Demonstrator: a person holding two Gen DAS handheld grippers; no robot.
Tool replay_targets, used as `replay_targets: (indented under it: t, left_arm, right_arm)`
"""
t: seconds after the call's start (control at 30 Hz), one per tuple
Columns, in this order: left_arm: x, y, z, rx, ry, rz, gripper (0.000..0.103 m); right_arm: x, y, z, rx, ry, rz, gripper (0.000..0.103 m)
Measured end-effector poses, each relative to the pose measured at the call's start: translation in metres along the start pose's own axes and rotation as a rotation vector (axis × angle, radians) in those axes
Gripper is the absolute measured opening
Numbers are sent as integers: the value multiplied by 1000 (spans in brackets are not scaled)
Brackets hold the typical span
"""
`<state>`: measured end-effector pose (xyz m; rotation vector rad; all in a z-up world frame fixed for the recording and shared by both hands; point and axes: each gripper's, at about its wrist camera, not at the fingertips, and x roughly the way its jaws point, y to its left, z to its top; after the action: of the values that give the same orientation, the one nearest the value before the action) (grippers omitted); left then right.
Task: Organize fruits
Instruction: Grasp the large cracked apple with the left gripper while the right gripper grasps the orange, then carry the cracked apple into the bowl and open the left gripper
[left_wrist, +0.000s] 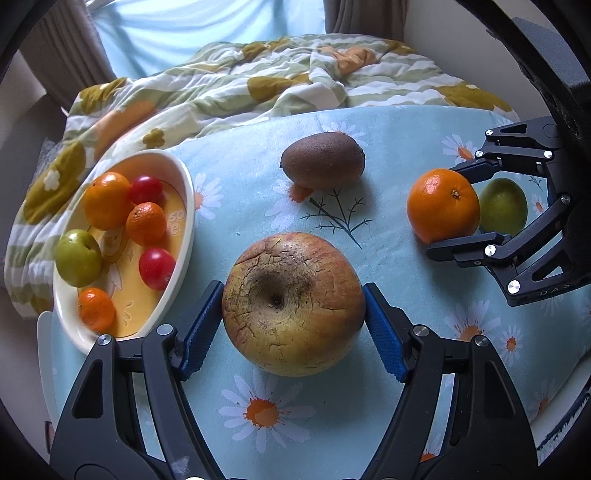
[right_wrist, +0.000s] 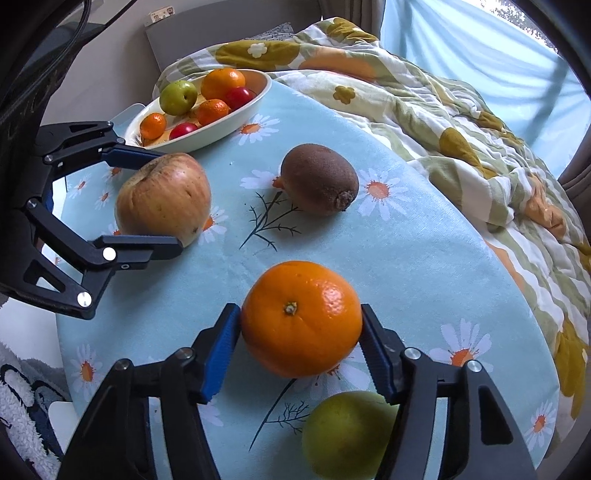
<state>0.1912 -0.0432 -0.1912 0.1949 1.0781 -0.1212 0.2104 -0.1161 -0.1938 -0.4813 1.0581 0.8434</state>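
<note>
Right now we've got both tools clamped on fruit at once. Our left gripper (left_wrist: 293, 314) has its blue pads squeezed against both sides of the big cracked apple (left_wrist: 293, 304), stem pit facing up, fruit resting on the daisy tablecloth (left_wrist: 369, 258). Grip sits across the widest part, prob. so it won't roll out. Our right gripper (right_wrist: 301, 341) is pinched on the orange (right_wrist: 301, 317), pads touching left & right flanks, stem up; no earlier view, so we only call it as held. A green fruit (right_wrist: 347, 432), maybe a lime or plum, lies just behind the orange, under the tool, not gripped.

Farther out, the kiwi (left_wrist: 323, 160) sits alone mid-table, apart from both tools. The oval white dish (left_wrist: 181, 229) at the table's left edge already holds small oranges, red fruits and a green one, so we judge that's the destination. Beyond the table: a rumpled floral quilt (left_wrist: 258, 81).
</note>
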Motion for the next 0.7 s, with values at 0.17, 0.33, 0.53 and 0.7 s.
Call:
replay_targets:
  t: [0.17,0.33,0.53,0.7]
  left_arm:
    - [-6,5,-6,-33,-3,10,79]
    - [-16,8,-8,-56,-15,25,79]
    - [-45,14,-10,-87,-49,49,79]
    - [-75,28,-13,-130,-90,78,79]
  right_arm:
    - [-5,4,0,-9,-14,4,56]
    - [-16,10,3,-6,-37,9,56]
    - [-39,21,12,6,-77,16,56]
    - [-61,33,25,32,-111,29,56]
